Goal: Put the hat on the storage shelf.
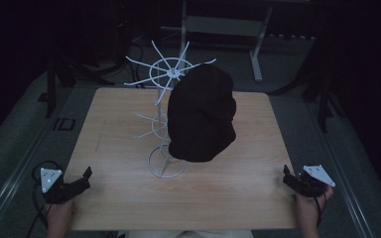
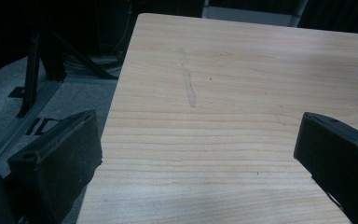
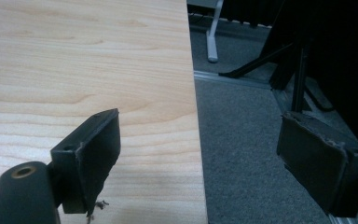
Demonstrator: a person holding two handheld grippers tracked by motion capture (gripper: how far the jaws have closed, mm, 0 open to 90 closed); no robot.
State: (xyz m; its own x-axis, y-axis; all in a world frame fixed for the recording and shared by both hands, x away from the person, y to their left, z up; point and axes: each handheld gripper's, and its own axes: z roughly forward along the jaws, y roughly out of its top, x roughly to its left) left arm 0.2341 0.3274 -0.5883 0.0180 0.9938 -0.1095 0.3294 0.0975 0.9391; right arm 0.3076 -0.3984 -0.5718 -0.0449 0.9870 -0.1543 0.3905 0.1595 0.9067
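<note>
Dim room; wooden table [image 1: 114,148] fills frame centre. White wire rack [image 1: 167,99] stands mid-table, with a black hat [image 1: 201,114] hung on its right side. Left gripper [image 1: 82,179] sits lower left, right gripper [image 1: 290,179] lower right, both with jaws wide apart, empty. Probable step: start position. Next move likely requires reaching inward to the hat.

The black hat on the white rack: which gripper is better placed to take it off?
Probably the right gripper. The black hat hangs on the right side of the white rack, facing that gripper. The left gripper would have to reach past the rack. Both are open, at the table's near corners.
</note>
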